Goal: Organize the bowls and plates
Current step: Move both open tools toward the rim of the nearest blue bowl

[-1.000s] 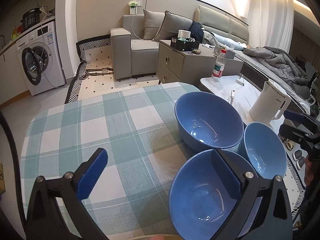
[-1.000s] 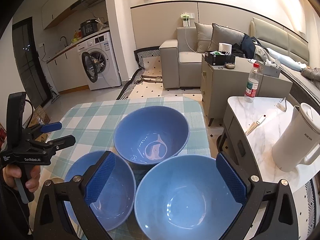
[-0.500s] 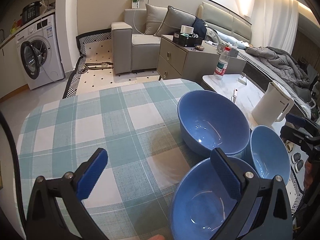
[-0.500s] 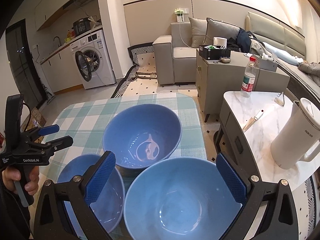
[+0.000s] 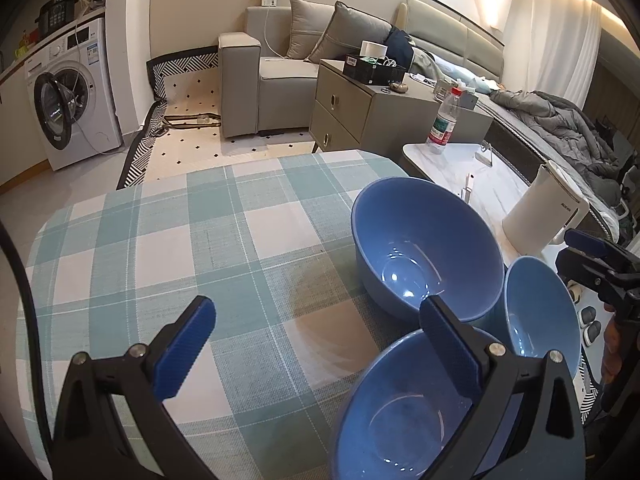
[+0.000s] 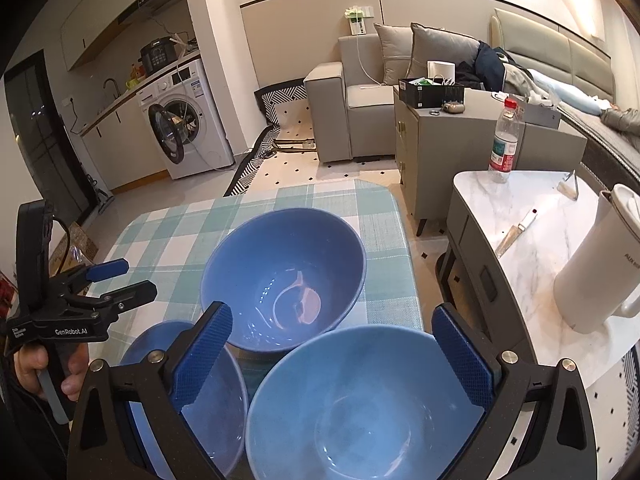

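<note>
Clearly little is sorted yet. From the left wrist, three blue bowls sit apart from nesting on the checked surface: the far bowl, the near bowl and the right bowl, clustered close together. No plates show. The left claw is spread wide and empty, its right finger over the near bowl's rim.

From the right wrist, the right claw is also wide and empty above the right bowl, with the far bowl beyond and the near bowl beside it. All stacking remains.

Compared with a second ago, both cameras sit lower and nearer the bowls; the bowls themselves have not shifted.
</note>
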The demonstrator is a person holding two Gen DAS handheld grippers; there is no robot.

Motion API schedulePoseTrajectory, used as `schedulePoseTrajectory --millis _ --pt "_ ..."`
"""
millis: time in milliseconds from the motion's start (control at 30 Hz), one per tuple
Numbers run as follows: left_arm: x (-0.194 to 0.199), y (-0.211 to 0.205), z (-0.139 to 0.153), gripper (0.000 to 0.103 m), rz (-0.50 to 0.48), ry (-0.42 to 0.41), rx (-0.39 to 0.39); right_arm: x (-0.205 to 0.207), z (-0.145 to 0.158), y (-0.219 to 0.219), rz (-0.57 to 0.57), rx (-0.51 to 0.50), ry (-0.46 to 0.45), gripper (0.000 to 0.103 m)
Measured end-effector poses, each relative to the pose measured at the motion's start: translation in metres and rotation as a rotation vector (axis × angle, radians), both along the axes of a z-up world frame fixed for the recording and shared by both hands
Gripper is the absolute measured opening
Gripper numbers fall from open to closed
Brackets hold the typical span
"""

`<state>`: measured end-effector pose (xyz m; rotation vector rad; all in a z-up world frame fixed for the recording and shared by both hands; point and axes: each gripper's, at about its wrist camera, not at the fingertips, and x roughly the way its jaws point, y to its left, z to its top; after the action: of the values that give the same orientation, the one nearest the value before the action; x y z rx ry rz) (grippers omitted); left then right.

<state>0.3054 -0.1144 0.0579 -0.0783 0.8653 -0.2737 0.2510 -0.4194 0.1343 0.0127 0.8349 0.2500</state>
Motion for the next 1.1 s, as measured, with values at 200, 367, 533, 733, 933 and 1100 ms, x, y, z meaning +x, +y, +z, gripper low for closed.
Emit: schedulePoseTrajectory --millis 200,367,533,733,933,1100 --pt "0.005 -0.005 -0.002 0.101 -0.025 0.008 -0.014 0.008 -0.005 -0.001 0.0 0.004 0.013 0.102" --pt "0.008 -0.011 0.0 0.101 -0.037 0.001 -0.011 0.011 -0.008 0.001 0.005 0.006 0.013 0.098" --pt "0.013 -0.013 -0.001 0.099 -0.034 0.006 -0.013 0.013 -0.007 0.001 0.006 -0.001 0.005 0.095" --pt "0.018 -0.014 -0.002 0.095 -0.033 0.011 -0.013 0.017 -0.008 -0.001 0.002 0.002 0.007 0.094" --pt "0.023 -0.018 -0.004 0.092 -0.042 0.016 -0.009 0.024 -0.012 -0.003 -0.007 0.004 0.03 0.088" --pt "0.028 -0.025 -0.008 0.089 -0.057 0.029 -0.011 0.03 -0.019 -0.006 -0.015 0.015 0.048 0.084"
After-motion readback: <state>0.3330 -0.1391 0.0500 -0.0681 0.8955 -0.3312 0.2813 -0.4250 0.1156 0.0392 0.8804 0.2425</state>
